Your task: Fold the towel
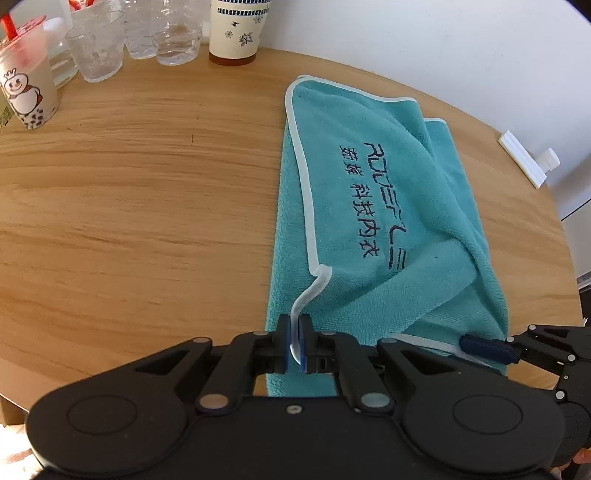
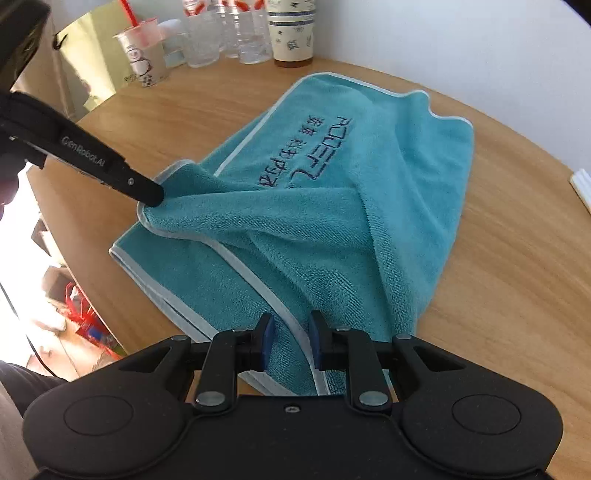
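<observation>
Left wrist view: teal towel [image 1: 388,206] doubled on worktop [image 1: 147,192], long axis near-to-far. Left gripper [image 1: 294,341] fingers clamp its near white-edged corner; right gripper [image 2: 291,341] fingers parted, straddling the near hem.

A round wooden table [image 1: 129,192] stands against a plain white wall [image 1: 424,48]. Cups [image 1: 236,33] and clear glasses [image 1: 96,48] crowd its far edge. A white strip [image 1: 522,158] sits at the wall's foot. Bright daylight falls on the floor [image 2: 55,332] at left.
</observation>
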Motion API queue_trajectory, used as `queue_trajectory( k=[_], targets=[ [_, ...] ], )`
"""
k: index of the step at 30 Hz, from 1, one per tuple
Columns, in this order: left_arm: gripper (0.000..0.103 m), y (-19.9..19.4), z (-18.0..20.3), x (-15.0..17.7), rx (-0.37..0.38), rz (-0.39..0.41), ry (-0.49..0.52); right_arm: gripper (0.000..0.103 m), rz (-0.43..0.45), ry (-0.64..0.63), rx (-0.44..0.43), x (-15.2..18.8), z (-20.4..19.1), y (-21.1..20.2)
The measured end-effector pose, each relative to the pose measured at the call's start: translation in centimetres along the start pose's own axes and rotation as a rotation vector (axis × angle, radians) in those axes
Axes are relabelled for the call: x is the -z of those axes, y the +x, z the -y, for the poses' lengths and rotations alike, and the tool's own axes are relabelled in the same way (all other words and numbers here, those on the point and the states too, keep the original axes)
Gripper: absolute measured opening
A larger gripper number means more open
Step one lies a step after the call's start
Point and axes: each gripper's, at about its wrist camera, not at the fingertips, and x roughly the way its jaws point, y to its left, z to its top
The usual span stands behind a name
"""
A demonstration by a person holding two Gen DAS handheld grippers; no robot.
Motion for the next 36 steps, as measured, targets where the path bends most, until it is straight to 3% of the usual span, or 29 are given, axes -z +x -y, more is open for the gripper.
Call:
queue_trajectory(
  k=[4,7,12,17,21,25,28,36],
  targets=[
    [0.004,0.1,-0.2,0.0,-0.003,-0.006,0.028,0.002,0.001,0.059,-0.033,-0.2,0.7,-0.6],
    [0.004,0.2,-0.3,0.0,-0.005,-0.01,0.047,0.0,-0.003,0.053,-0.045,-0.1,0.5,-0.8],
    [0.004,0.3,-0.9,-0.5,0.011,-0.022,0.041,0.0,0.002,0.044,-0.029,-0.3,0.3,-0.6],
    [0.004,0.4,-1.0,-0.9,0.016,-0.029,0.066,0.009,0.003,-0.062,0.038,0.3,-0.7,-1.2],
    [0.004,0.8,-1.0,-1.2,0.016,-0.042,0.076,0.009,-0.059,-0.104,0.083,0.9,-0.9,-0.4],
    [0.004,1.1,-0.9,-1.4,0.011,-0.049,0.098,0.008,-0.066,-0.098,0.076,0.8,-0.7,-0.2],
    [0.004,1.2,-0.9,-1.5,0.009,-0.051,0.099,0.0,-0.066,-0.093,0.053,0.6,-0.3,-0.3],
    [0.004,1.5,-1.1,-1.9,0.0,-0.055,0.106,0.0,-0.041,0.006,-0.01,0.6,1.1,-3.0]
  ],
)
